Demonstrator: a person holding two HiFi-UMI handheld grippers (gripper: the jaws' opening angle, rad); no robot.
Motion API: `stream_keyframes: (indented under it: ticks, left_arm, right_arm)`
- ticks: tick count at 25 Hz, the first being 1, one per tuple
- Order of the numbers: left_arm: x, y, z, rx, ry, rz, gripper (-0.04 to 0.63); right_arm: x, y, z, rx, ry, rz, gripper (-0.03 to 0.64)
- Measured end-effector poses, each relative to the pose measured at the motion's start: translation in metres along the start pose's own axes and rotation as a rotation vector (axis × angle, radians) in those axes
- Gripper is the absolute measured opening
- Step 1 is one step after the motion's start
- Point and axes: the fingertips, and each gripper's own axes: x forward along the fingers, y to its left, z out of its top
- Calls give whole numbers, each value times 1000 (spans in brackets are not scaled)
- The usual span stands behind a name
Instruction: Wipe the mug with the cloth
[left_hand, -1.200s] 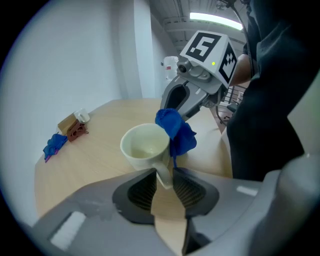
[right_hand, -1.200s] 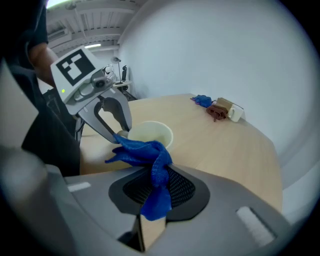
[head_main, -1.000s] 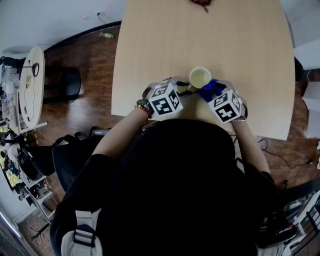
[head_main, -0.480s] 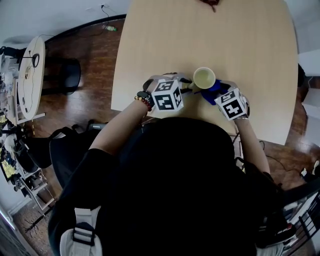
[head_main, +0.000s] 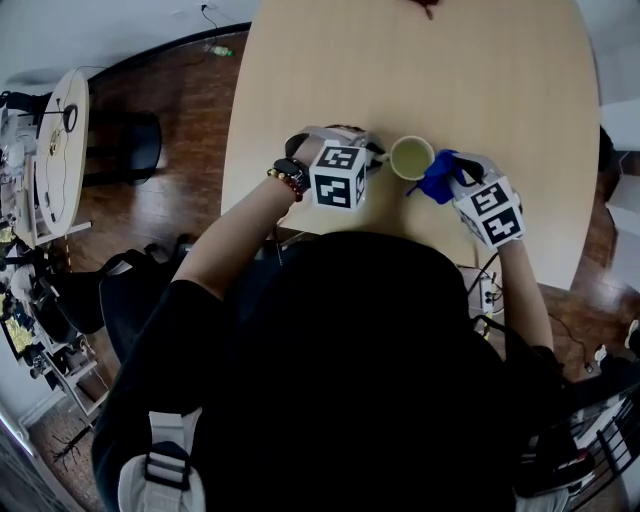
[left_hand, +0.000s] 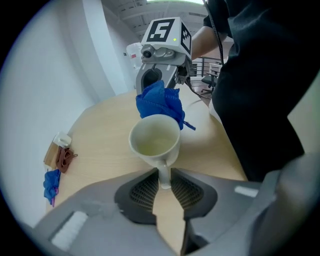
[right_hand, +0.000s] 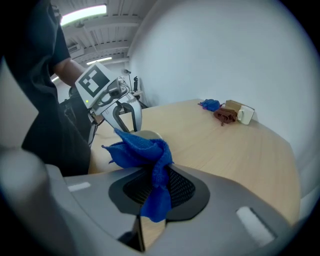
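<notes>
A pale cream mug (head_main: 411, 157) stands upright on the light wooden table (head_main: 400, 70) near its front edge. My left gripper (head_main: 380, 160) comes at it from the left. In the left gripper view the mug's handle (left_hand: 164, 175) sits between the two pads, and the jaws are closing on it. My right gripper (head_main: 452, 180) is just right of the mug, shut on a bunched blue cloth (right_hand: 145, 150). The cloth (left_hand: 159, 102) hangs against the mug's far side. The cloth hides most of the mug in the right gripper view.
At the far end of the table lie a brown item, a small white one (right_hand: 245, 115) and a second blue cloth (left_hand: 51, 182). The table's front edge is close under both grippers. A round side table (head_main: 62, 170) and dark chairs stand on the wooden floor to the left.
My left gripper has moved forward to the mug's handle and its jaws have drawn in round it. The right gripper with the cloth has shifted to the mug's right.
</notes>
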Motion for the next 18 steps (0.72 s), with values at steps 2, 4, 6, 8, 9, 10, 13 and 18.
stream_keyframes:
  ticks: [2,4,6,8,9,10,13,18]
  left_arm:
    - [0,4,1,8,10,6,81]
    - [0,5,0,17,23,14,80]
    - [-1,6,-1,20,27,23,80]
    - [-1,7,-1,23,27,28,80]
    - [-1,7,-1,26,30,33,78]
    - [-1,8,-2,30,36,38,78]
    - [2,14,-3,58,76,66,78]
    - [4,25,-5,84,100,100,75]
  right_arm:
    - [5,-2,-3,4,17,27,66]
    - [10,-2,-6,12,32,43,66]
    - [17,-2,-10,20,51,56,64]
    - [25,-1,-15,19,78,70,64]
    - [29,0,-18,12,95,78,64]
    - [33,0,-22,1,116,86,64]
    - [45,-1,-35,-51,194,96,64]
    - [53,-1,-38,-78,254,121,64]
